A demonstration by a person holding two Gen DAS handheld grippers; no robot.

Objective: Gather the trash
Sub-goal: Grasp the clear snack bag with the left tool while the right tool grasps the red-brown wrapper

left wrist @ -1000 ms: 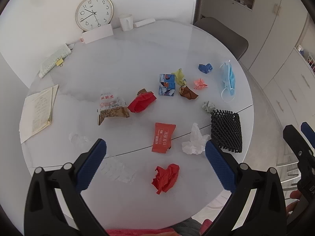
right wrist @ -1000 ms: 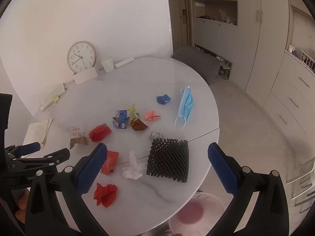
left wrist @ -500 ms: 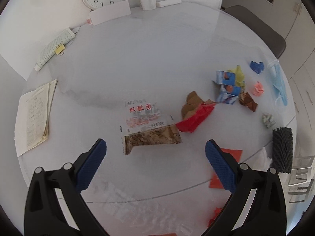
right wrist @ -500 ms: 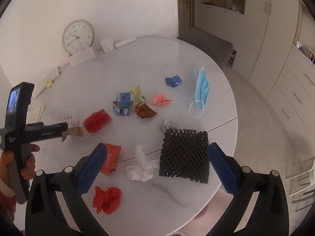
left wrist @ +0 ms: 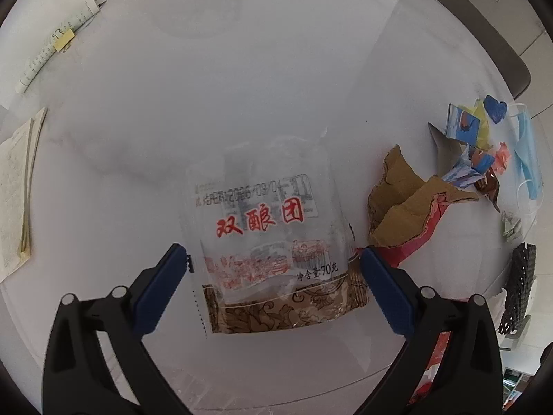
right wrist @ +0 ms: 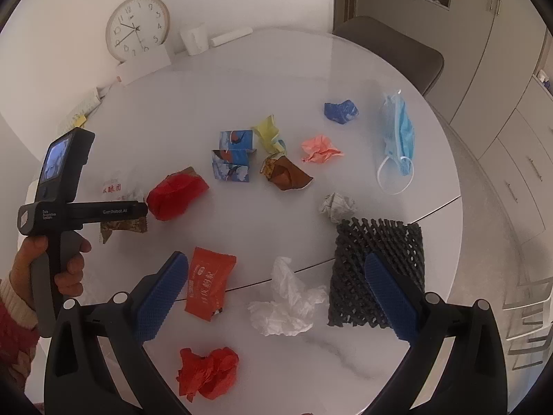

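Observation:
A clear snack wrapper with red characters and a brown patterned end (left wrist: 273, 252) lies flat on the white round table (left wrist: 242, 86). My left gripper (left wrist: 273, 259) is open, its blue fingers on either side of the wrapper's lower part, close above it. A torn brown and red cardboard piece (left wrist: 404, 214) lies just right of it. My right gripper (right wrist: 273, 276) is open and empty, above white crumpled tissue (right wrist: 287, 301), with a red packet (right wrist: 207, 283) to the left and black foam netting (right wrist: 373, 269) to the right.
Scattered trash covers the table: red crumpled paper (right wrist: 207, 371), a red wad (right wrist: 176, 195), blue printed paper (right wrist: 233, 160), a brown wrapper (right wrist: 287, 173), pink paper (right wrist: 319, 148), a blue scrap (right wrist: 340, 110), a blue face mask (right wrist: 397, 138). A clock (right wrist: 136, 27), cup (right wrist: 195, 38) and papers (left wrist: 15, 186) stand at the edges.
My left gripper has moved forward and down over the table until the clear snack wrapper lies between its open fingers. My right gripper has shifted slightly closer to the table.

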